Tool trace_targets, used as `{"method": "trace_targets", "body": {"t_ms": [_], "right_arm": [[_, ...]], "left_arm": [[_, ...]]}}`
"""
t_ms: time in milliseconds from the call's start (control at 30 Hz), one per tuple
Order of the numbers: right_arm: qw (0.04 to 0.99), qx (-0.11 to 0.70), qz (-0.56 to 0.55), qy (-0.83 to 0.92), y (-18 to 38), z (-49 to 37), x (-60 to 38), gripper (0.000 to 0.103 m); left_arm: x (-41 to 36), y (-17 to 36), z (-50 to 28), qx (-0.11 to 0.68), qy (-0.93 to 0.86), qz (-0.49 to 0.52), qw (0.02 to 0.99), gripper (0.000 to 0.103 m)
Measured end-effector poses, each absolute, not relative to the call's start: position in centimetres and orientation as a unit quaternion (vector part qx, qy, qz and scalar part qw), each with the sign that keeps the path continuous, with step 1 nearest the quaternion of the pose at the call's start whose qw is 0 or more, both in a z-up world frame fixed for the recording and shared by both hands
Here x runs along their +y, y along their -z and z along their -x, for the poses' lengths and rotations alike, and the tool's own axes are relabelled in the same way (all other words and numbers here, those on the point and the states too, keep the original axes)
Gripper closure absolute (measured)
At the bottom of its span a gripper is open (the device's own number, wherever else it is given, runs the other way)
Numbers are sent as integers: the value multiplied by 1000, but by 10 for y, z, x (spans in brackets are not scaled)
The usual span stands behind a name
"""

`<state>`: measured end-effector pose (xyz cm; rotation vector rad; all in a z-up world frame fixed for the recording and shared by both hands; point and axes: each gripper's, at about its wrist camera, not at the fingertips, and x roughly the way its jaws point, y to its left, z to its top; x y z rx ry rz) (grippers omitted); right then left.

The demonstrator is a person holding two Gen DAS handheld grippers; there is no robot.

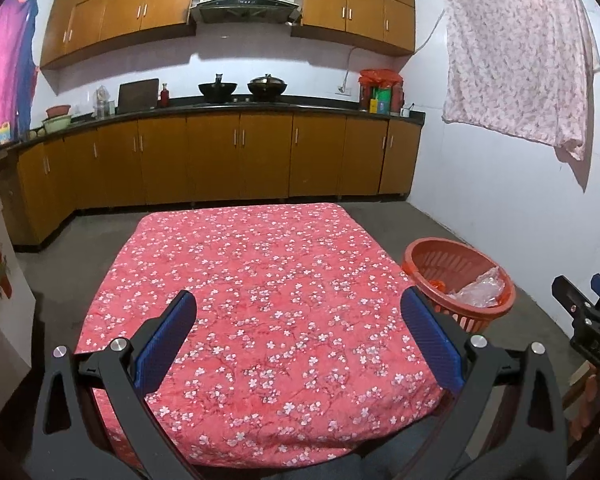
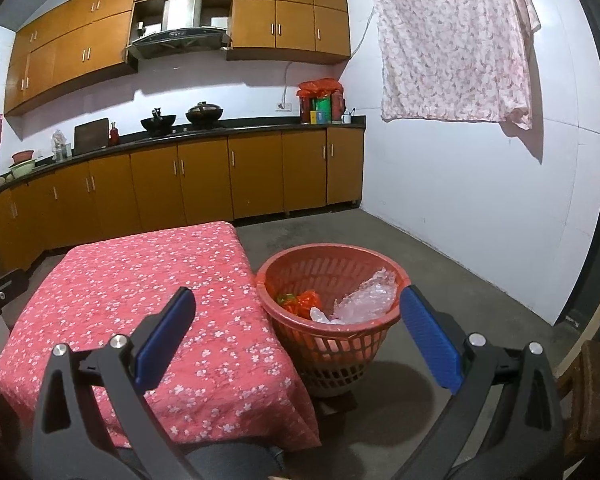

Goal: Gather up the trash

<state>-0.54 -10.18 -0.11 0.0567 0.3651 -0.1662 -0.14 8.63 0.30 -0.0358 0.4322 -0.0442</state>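
Blue-padded fingers (image 1: 168, 344) of the left gripper (image 1: 300, 340) fill the bottom of the left wrist view, spread wide with nothing between them, hovering over the near half of a table covered in a red floral cloth (image 1: 260, 280). The right gripper (image 2: 298, 338) is likewise spread wide and holds nothing; its fingers (image 2: 428, 340) frame the orange-red plastic basket (image 2: 300, 272) that stands on the concrete floor (image 2: 440, 280), just beside the right edge of the table.

The basket is round, with slatted sides, upright with its mouth facing up, and narrows toward its base. Inside it lies the trash: a crumpled clear plastic wrapper (image 2: 364, 296), its long axis running from the basket's near-middle up toward the far right rim, and an orange wrapper (image 2: 304, 300) with a bit of green at its edge, low on the left side. In the left wrist view the clear plastic shows against the basket's right inner wall.

Beyond the table, wooden cabinets (image 1: 240, 160) run along the back wall under a dark counter (image 1: 260, 102) carrying two black woks (image 1: 218, 89). A pale floral sheet (image 2: 456, 40) hangs on the white right wall.
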Motion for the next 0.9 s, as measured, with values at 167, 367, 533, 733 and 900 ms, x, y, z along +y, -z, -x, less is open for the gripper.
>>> {"method": "trace_targets", "body": {"t_ms": [167, 367, 533, 733, 900], "right_arm": [[980, 178, -17, 84, 3, 11, -97, 4], [982, 168, -15, 88, 2, 20, -95, 4], [982, 163, -20, 91, 4, 26, -97, 4], [982, 163, -22, 93, 6, 29, -98, 4], [982, 162, -22, 94, 7, 30, -98, 4]], "left_arm": [[78, 0, 9, 209, 24, -1, 978, 2], [75, 0, 12, 204, 32, -2, 978, 2], [75, 2, 16, 201, 34, -3, 979, 2], [73, 2, 18, 202, 36, -1, 979, 2], [71, 2, 19, 201, 36, -2, 979, 2]]}}
